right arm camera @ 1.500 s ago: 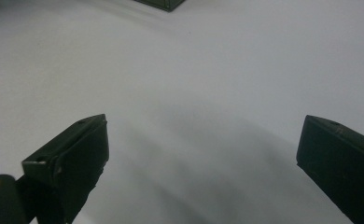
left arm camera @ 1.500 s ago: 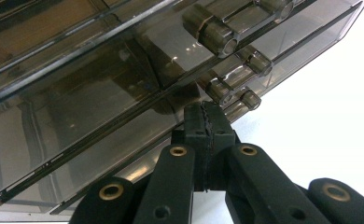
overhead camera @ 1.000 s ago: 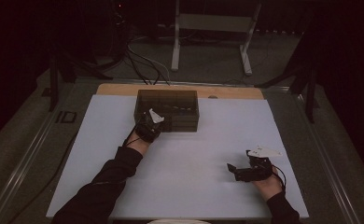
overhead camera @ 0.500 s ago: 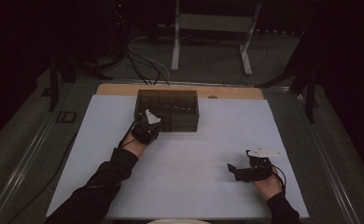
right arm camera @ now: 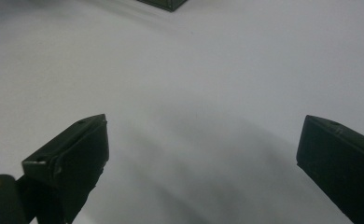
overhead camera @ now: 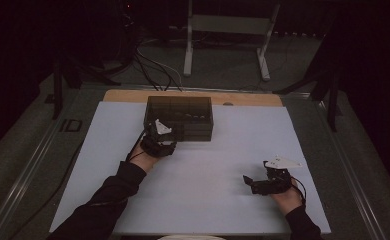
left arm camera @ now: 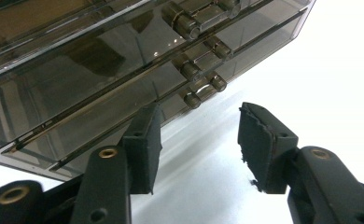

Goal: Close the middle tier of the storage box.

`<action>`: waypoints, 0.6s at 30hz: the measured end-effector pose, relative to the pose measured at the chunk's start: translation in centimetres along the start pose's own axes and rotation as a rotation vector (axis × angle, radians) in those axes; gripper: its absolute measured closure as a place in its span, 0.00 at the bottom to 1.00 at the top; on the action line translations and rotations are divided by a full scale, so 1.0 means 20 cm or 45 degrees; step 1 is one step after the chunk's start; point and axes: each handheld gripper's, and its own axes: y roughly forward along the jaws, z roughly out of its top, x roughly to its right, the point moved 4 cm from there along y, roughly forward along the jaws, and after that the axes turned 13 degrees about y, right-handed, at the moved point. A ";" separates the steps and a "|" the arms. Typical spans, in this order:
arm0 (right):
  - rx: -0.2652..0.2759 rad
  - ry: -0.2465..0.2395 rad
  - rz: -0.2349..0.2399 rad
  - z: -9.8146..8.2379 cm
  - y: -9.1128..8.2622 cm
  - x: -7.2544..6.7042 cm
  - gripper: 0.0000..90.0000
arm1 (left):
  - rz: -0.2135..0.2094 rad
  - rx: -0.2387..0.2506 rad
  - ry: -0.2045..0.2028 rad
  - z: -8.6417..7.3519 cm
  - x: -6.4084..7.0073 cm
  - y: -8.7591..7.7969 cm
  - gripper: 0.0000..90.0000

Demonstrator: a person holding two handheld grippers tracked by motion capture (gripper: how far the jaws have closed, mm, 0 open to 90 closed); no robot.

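Observation:
A smoky clear drawer box (overhead camera: 179, 117) stands at the back middle of the white table top (overhead camera: 218, 150). My left gripper (overhead camera: 159, 132) is at the box's front left. In the left gripper view the box (left arm camera: 101, 70) shows stacked drawers with round knobs (left arm camera: 192, 70), and my left gripper (left arm camera: 199, 140) sits just short of the lowest knob. Its jaws have just been opening, with nothing between them. My right gripper (overhead camera: 249, 181) rests low at the right front of the table. Its jaws stand wide open over bare table in the right gripper view (right arm camera: 201, 154).
A wooden strip (overhead camera: 253, 99) runs along the table's back edge behind the box. Beyond it stand a white metal frame (overhead camera: 188, 55) and cables (overhead camera: 148, 70) on the floor. A corner of the box (right arm camera: 164, 3) shows far off in the right gripper view.
The left forearm has swung a little to the left while its gripper stays at the box's front. The right hand and gripper have not moved.

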 end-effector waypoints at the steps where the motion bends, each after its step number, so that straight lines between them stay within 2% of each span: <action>1: 0.001 0.001 0.000 0.00 0.00 0.00 0.03 | -0.001 0.003 0.000 0.00 0.00 0.00 0.54; 3: 0.001 -0.001 0.001 0.00 0.00 0.00 0.03 | 0.004 0.004 -0.006 0.00 0.00 -0.01 0.52; 5: 0.000 0.001 0.001 0.00 0.00 0.00 0.03 | -0.002 -0.011 -0.014 0.00 0.00 -0.01 0.45; 7: -0.001 -0.001 0.000 0.00 0.00 0.00 0.03 | 0.000 -0.016 -0.017 -0.01 0.00 -0.01 0.43; 10: -0.002 -0.002 0.000 0.00 0.00 0.00 0.03 | 0.002 -0.029 -0.025 -0.01 0.00 -0.01 0.30; 11: -0.001 -0.002 0.001 0.00 0.00 0.00 0.03 | 0.003 -0.023 -0.029 -0.01 0.00 -0.01 0.30; 13: -0.002 -0.003 0.002 0.00 0.00 0.00 0.03 | -0.034 -0.030 -0.035 -0.01 0.00 -0.01 0.20; 15: -0.003 -0.002 0.004 0.00 0.00 0.00 0.03 | -0.051 -0.023 -0.033 -0.02 0.00 -0.01 0.18; 16: -0.002 -0.001 0.005 0.00 0.00 0.00 0.03 | -0.064 -0.023 -0.031 -0.02 0.00 -0.01 0.11; 18: -0.001 -0.003 0.006 0.00 0.01 0.00 0.03 | -0.092 -0.015 -0.032 -0.02 0.00 -0.01 0.04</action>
